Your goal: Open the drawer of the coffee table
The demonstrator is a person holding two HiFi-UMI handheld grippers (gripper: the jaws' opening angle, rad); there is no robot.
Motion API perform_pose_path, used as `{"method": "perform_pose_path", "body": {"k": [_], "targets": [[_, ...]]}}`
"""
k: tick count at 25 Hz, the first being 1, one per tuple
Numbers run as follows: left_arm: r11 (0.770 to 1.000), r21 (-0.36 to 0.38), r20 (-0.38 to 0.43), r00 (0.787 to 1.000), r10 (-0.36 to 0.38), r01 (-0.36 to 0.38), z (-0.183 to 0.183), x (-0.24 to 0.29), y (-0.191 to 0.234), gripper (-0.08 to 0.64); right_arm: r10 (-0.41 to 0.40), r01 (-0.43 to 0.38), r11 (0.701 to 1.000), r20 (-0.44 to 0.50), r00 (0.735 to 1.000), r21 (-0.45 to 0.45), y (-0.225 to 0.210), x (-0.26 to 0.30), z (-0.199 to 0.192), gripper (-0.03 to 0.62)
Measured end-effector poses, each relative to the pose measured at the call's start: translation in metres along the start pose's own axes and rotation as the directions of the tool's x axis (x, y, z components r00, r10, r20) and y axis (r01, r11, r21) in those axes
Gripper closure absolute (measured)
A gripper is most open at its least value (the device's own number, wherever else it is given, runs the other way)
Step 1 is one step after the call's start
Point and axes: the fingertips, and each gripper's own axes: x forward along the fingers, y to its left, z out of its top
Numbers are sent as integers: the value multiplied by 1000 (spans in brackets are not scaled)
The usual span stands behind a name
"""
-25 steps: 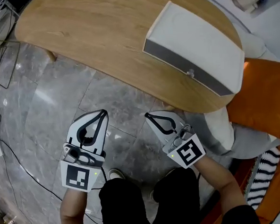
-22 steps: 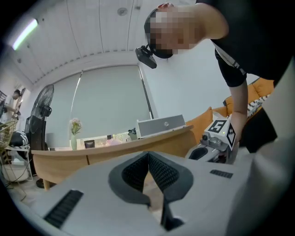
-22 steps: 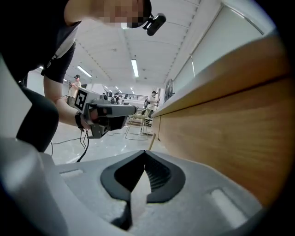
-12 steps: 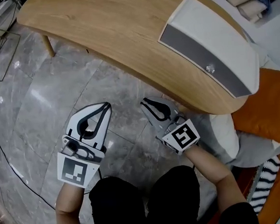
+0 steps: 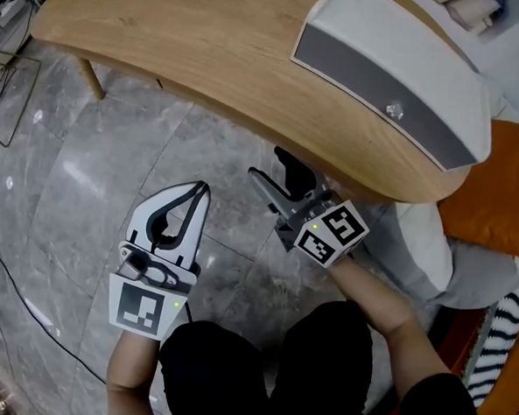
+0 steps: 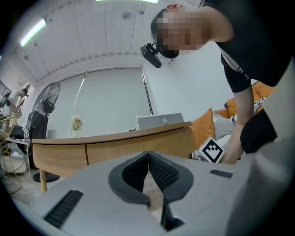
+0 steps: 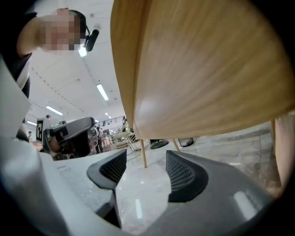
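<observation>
The oval wooden coffee table fills the top of the head view. In the left gripper view a vertical seam splits its wooden side into two panels, and I see no handle. My right gripper is rolled on its side just below the table's near edge. Its jaws have just been opening and now stand wide apart with nothing between them. The table's underside and edge loom right above them. My left gripper hangs over the floor left of the right one, its jaws shut and empty.
A white box with a grey front and a small knob sits on the table's right end. Orange and white cushions lie at the right. A table leg and cables are at the left, over grey marble floor.
The right gripper has rolled onto its side, moved up to the table's edge and opened its jaws wide. The left gripper stays shut and has barely shifted.
</observation>
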Motion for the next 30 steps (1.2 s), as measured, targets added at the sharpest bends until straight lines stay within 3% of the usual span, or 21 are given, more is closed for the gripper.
{"method": "perform_pose_path", "body": {"k": [6, 10, 17, 23, 30], "targets": [[999, 4, -14, 999, 34, -34, -2, -6, 4, 552, -17, 8, 997, 121, 993, 74, -10, 2, 26, 337], [1000, 20, -53, 998, 22, -21, -4, -12, -2, 551, -41, 2, 981, 194, 980, 196, -12, 5, 38, 348], [997, 51, -63, 997, 55, -51, -1, -24, 3, 552, -51, -16, 962, 237, 970, 273, -17, 9, 44, 362], [996, 73, -96, 994, 53, -46, -8, -35, -1, 552, -85, 40, 972, 189, 978, 230, -22, 10, 39, 434], [994, 94, -93, 993, 71, -62, -2, -45, 4, 552, -93, 55, 975, 168, 981, 215, -20, 7, 36, 439]]}}
